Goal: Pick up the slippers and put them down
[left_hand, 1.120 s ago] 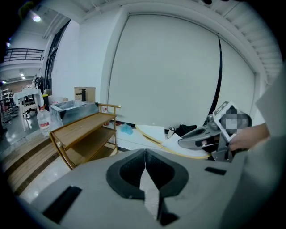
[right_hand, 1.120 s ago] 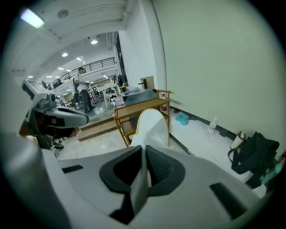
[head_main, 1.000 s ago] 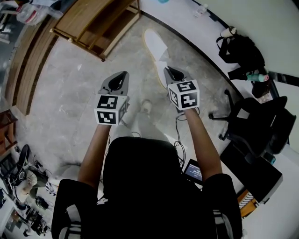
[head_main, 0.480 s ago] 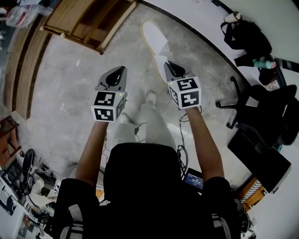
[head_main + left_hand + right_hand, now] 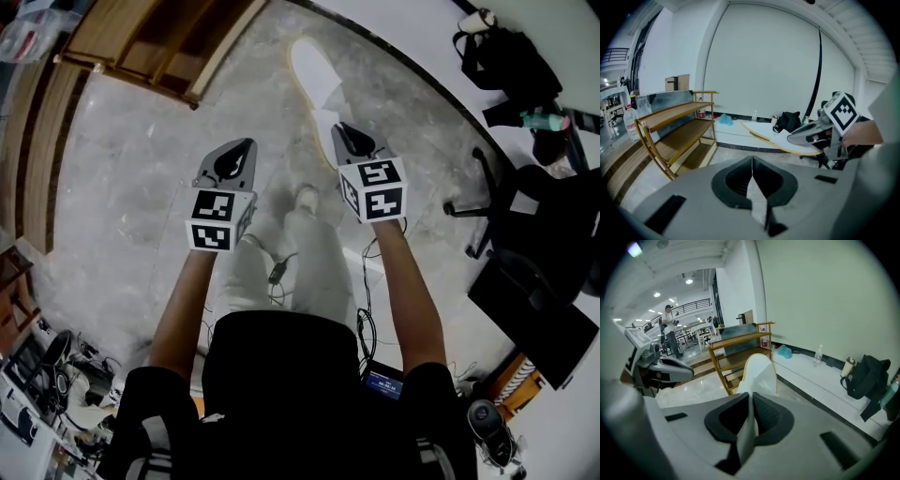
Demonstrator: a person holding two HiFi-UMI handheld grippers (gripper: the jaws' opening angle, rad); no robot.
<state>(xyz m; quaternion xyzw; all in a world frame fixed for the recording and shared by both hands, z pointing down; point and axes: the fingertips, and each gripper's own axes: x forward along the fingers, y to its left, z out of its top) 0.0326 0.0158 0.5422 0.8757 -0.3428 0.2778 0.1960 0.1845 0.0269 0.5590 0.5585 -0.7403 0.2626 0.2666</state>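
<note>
The floor (image 5: pixel 131 178) was pale grey stone with darker marbled veining. The shelf rack (image 5: pixel 155 42) was honey-coloured wood. The oval board (image 5: pixel 314 70) was white with a tan rim. The left gripper (image 5: pixel 247 145) and the right gripper (image 5: pixel 341 129) had light grey shells and black fingers (image 5: pixel 733 180). The left cube (image 5: pixel 221 220) and the right cube (image 5: pixel 373 190) bore black square markers on white. The bag (image 5: pixel 511 66) and the chair (image 5: pixel 548 234) were black. The person wore a black top (image 5: pixel 281 375) and pale beige trousers (image 5: pixel 309 272).

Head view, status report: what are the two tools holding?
Left tool shut, empty. Right tool shut, empty. No slippers in sight. White oval board lies ahead.
</note>
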